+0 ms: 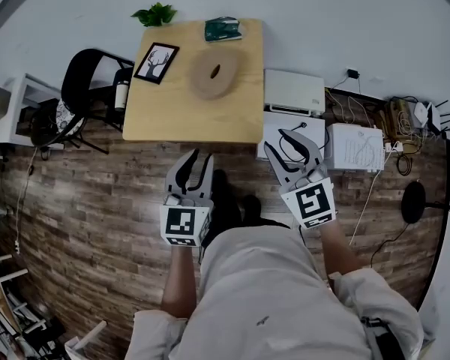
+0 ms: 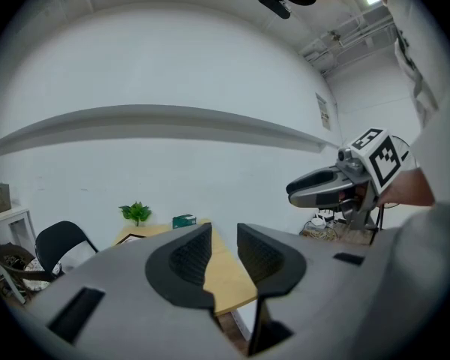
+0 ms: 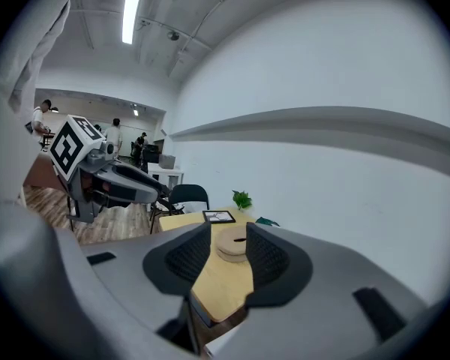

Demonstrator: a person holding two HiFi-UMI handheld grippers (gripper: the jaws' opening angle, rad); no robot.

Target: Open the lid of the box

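Plank floor [image 1: 97, 201] fills the head view; the box [image 1: 215, 72] sits on the table [image 1: 172, 118], well ahead, between left gripper [image 1: 196, 158] and right gripper [image 1: 291, 142]. Left gripper view: jaws spread, empty. Right gripper view: jaws spread, empty, box dead ahead.

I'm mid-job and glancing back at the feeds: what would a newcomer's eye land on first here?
First come the left gripper and right gripper, held out over the plank floor short of the table, each with jaws apart and nothing between them. Beyond them, the light wooden table against the wall carries the round wooden box, its lid seemingly in place, with a framed deer picture beside it.
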